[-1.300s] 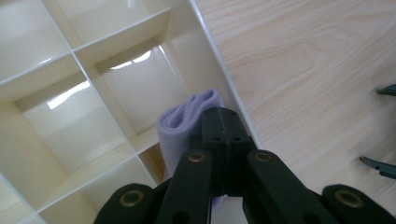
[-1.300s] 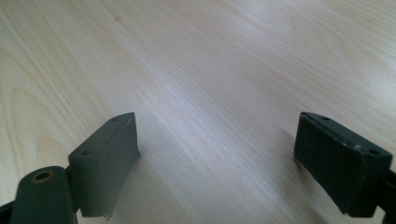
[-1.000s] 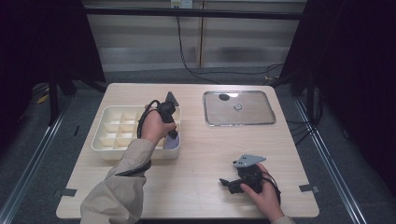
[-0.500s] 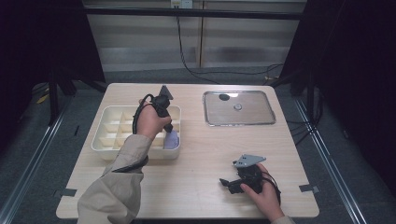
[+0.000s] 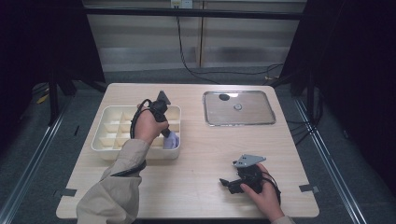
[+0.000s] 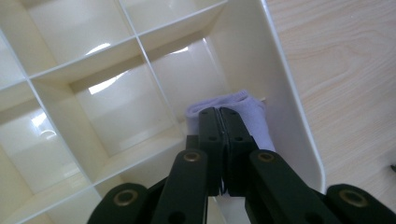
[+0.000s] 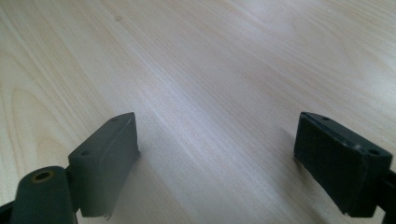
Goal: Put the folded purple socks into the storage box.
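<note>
A light wooden desk (image 5: pixel 196 154) spans the middle of the high view, with dark floor around it. At the centre left of that frame sits a cream plastic organiser tray (image 5: pixel 105 140), split into many small square compartments. At the upper right of the desk lies a flat, shiny metal tray (image 5: pixel 252 116), well apart from the organiser.

A person's sleeved left arm comes up from the bottom left, and its hand holds the left gripper (image 5: pixel 167 133) over the lower right corner of the organiser. In the left gripper view, the left gripper (image 6: pixel 219 116) has its jaws pressed together, pinching a small piece of pale lilac cloth (image 6: pixel 254 119). The cloth sits in the corner compartment, against the tray's outer wall (image 6: pixel 285 112). From above, the cloth (image 5: pixel 172 140) shows as a small lilac patch at the tray's lower right corner.

At the lower right of the high view, the right gripper (image 5: pixel 226 183) rests on the desk in the person's right hand. Its jaws stand wide apart over bare wood (image 7: pixel 215 93), holding nothing.
</note>
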The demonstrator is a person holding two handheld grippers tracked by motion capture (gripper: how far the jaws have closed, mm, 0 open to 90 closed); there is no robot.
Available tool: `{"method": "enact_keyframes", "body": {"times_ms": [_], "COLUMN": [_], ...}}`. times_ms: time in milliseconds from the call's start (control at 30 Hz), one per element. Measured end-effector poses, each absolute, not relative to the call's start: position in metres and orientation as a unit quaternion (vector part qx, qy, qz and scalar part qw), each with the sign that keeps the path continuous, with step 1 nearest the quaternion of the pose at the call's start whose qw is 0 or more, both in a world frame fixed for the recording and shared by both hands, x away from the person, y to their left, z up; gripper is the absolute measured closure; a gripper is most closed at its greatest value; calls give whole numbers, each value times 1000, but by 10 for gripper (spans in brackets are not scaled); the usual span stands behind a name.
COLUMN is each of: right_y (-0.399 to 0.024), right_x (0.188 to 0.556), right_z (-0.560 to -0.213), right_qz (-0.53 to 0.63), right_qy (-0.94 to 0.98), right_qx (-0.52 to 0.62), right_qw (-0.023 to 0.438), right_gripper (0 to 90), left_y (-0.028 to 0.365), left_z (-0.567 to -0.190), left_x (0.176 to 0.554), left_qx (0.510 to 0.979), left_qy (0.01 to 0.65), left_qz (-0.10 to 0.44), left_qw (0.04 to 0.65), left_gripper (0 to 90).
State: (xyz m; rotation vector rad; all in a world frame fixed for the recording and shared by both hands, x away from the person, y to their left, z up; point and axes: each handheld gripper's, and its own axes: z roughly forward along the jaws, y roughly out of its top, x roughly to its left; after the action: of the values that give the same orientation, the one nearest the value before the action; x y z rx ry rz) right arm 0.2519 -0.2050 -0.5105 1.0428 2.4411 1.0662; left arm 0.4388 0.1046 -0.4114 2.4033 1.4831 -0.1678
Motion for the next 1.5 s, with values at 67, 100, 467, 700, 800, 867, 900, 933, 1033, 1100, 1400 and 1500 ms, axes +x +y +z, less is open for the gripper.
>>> {"method": "enact_keyframes", "body": {"times_ms": [67,100,467,700,800,867,900,933,1033,1100,1400,1500], "right_y": [-205,-205,-205,-205,-205,-205,-205,-205,-205,-205,-205,-205], "right_x": [252,252,252,252,252,252,252,252,252,252,252,252], "right_z": [-511,-511,-510,-511,-511,-511,-511,-511,-511,-511,-511,-511], "right_qz": [369,369,369,369,369,369,369,369,368,369,369,369], "right_qy": [845,845,845,845,845,845,845,845,845,845,845,845], "right_qx": [361,361,361,362,361,360,360,360,362,362,362,362], "right_qw": [140,140,140,139,141,141,140,140,139,140,139,139], "right_gripper": [131,131,131,131,131,131,131,131,131,131,131,131], "left_y": [105,105,98,89,84,82,82,82,84,85,86,86], "left_z": [-412,-412,-415,-426,-434,-439,-441,-443,-445,-446,-450,-450], "left_x": [437,437,430,424,422,420,421,420,420,419,418,417], "left_qx": [838,839,847,853,856,858,859,857,854,854,856,855], "left_qy": [519,518,500,485,480,479,476,479,481,482,478,480], "left_qz": [-62,-62,-81,-109,-111,-111,-112,-112,-116,-119,-116,-112], "left_qw": [157,158,161,162,157,151,149,151,158,158,161,162], "left_gripper": [890,892,900,900,900,900,900,900,900,900,900,900]}}
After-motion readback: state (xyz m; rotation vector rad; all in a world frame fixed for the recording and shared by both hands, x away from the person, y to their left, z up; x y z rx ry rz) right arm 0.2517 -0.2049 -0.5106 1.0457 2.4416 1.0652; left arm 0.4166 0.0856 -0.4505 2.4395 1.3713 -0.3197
